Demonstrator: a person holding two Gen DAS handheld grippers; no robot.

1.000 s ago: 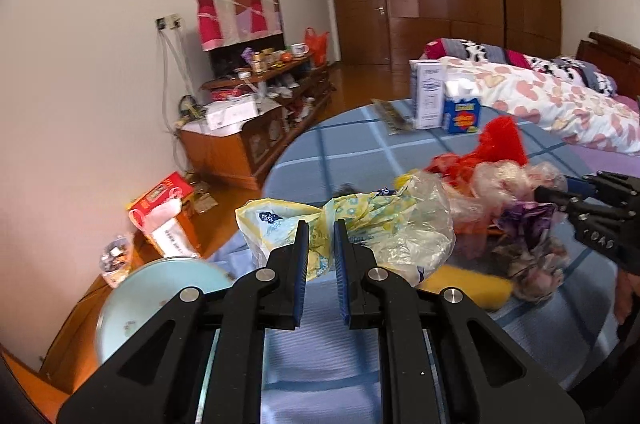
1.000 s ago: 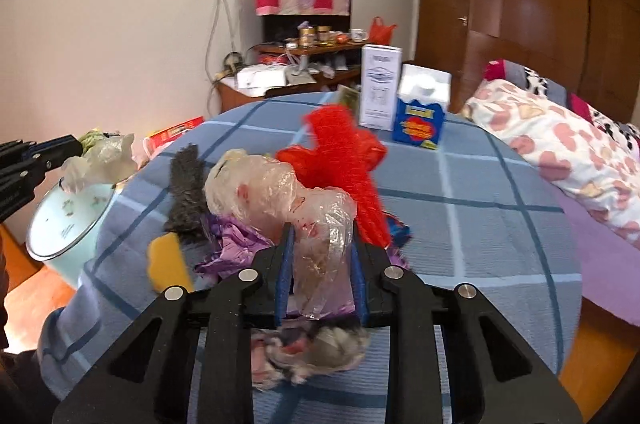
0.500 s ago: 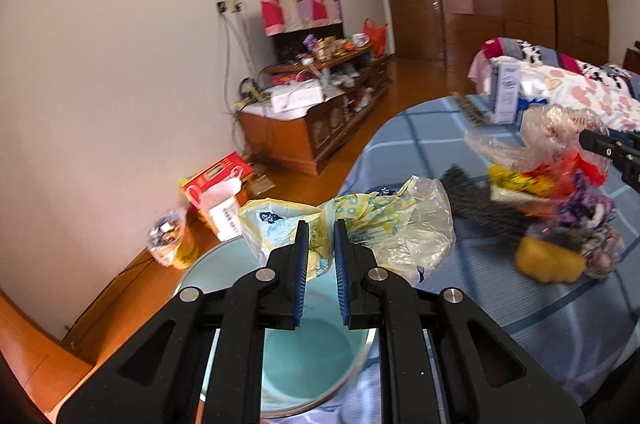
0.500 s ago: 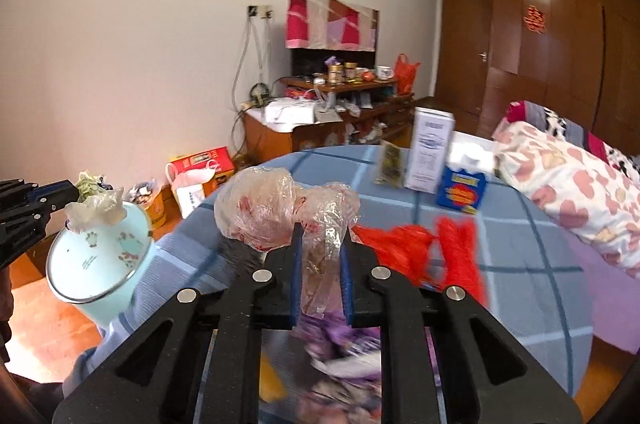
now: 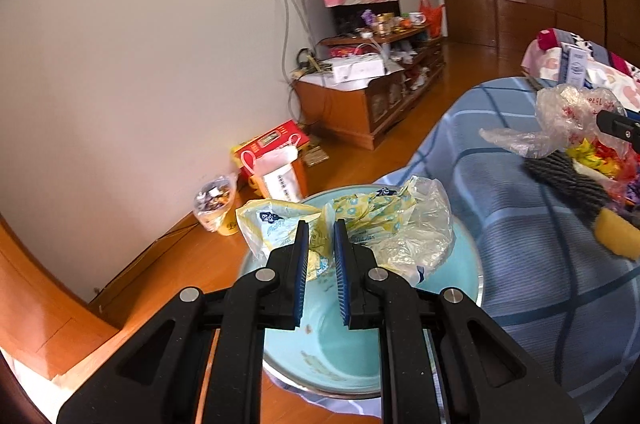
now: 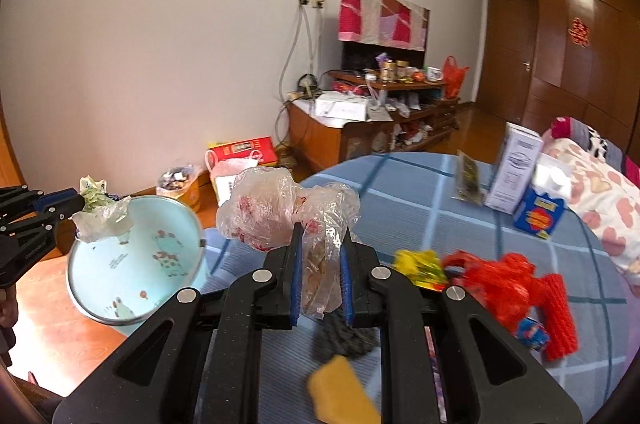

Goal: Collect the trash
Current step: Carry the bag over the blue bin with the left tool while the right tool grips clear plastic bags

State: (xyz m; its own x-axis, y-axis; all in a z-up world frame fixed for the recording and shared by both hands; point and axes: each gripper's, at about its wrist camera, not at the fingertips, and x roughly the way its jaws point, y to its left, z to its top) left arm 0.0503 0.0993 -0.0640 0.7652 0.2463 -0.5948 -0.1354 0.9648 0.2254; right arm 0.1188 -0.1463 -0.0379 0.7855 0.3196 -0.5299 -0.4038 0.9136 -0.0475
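A pale turquoise bin (image 6: 132, 276) printed with small cartoon animals. A yellow and white plastic bag (image 5: 360, 224) with blue dots. A clear bag (image 6: 280, 212) flecked with red. The bench (image 6: 440, 208) wears a blue checked cloth. On it, red netting (image 6: 516, 288) and a yellow sponge (image 6: 344, 390). Black grippers with blue pads (image 5: 301, 268).

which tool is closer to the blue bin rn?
Left. The left tool, gripping a yellow wrapper, hangs right over the blue bin. The right tool, holding a clear bag, is beside it, over the table.
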